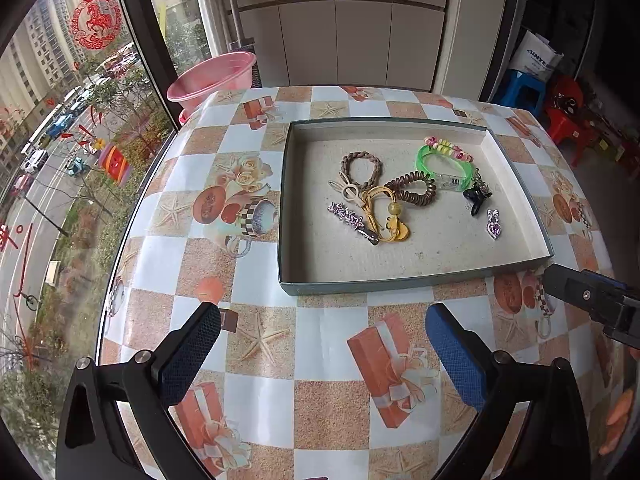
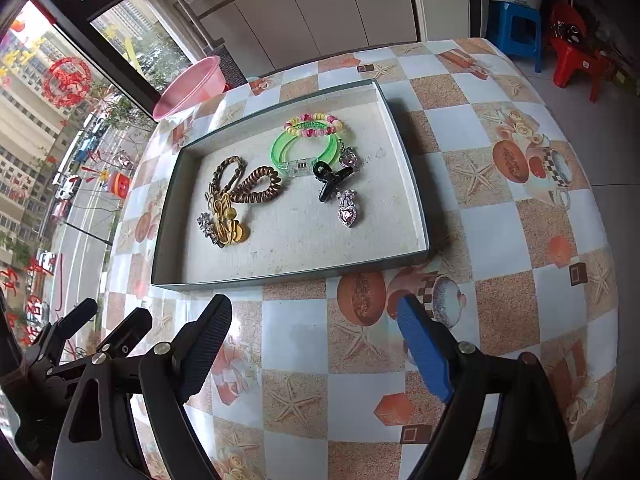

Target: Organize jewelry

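Note:
A shallow grey tray [image 1: 380, 283] [image 2: 248, 282] sits on the checked tablecloth and holds the jewelry in a loose cluster. In it lie a brown braided hair tie [image 1: 361, 168], a brown coil tie [image 1: 412, 190] [image 2: 260, 188], a green bangle [image 1: 444, 166] [image 2: 308, 148], a beaded bracelet [image 1: 448, 148], a black claw clip [image 1: 476, 196] [image 2: 330, 178], a heart rhinestone clip [image 1: 493, 226] [image 2: 347, 210], a star hairpin [image 1: 350, 220] and a yellow cord charm [image 1: 386, 216] [image 2: 228, 224]. My left gripper [image 1: 320, 344] hangs open and empty in front of the tray. My right gripper [image 2: 316, 340] is also open and empty, beside it.
A pink basin [image 1: 216, 78] [image 2: 192, 86] stands off the table's far left corner by the large window. Blue [image 2: 516, 28] and red stools [image 2: 576, 60] stand on the floor at the right. The table's rounded edge falls away left and right.

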Tool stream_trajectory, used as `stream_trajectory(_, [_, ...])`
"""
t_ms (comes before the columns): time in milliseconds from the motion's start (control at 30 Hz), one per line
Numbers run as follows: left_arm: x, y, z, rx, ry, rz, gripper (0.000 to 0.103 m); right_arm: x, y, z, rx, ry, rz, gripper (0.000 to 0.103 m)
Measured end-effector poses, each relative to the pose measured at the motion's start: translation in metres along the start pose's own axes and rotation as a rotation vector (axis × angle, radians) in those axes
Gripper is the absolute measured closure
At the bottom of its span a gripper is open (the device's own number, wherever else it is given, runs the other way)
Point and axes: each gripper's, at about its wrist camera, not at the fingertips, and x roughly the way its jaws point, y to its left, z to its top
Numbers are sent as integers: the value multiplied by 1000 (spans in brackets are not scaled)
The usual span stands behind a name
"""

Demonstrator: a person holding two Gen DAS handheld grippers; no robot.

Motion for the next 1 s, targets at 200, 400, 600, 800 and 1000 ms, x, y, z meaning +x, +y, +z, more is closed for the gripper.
stream_trajectory(200, [-17, 6, -16, -20, -41, 19, 0, -22, 19, -23, -116, -108, -109, 16])
stream_trajectory(400, [-27, 12, -31, -36, -68, 11, 0, -34, 24, -43, -113, -150, -132, 16])
stream_trajectory(600, [-35, 11, -41, -19, -94, 6, 0, -40, 28, -59, -132, -188, -159, 16])
stream_trajectory(800, [-43, 11, -47, -31, -118, -7, 0, -50, 27, -69, -132, -254, -182, 16])
stream_trajectory(1000, [-50, 8, -51, -13, -133, -8, 0, -54, 28, -73, -139, -265, -194, 16])
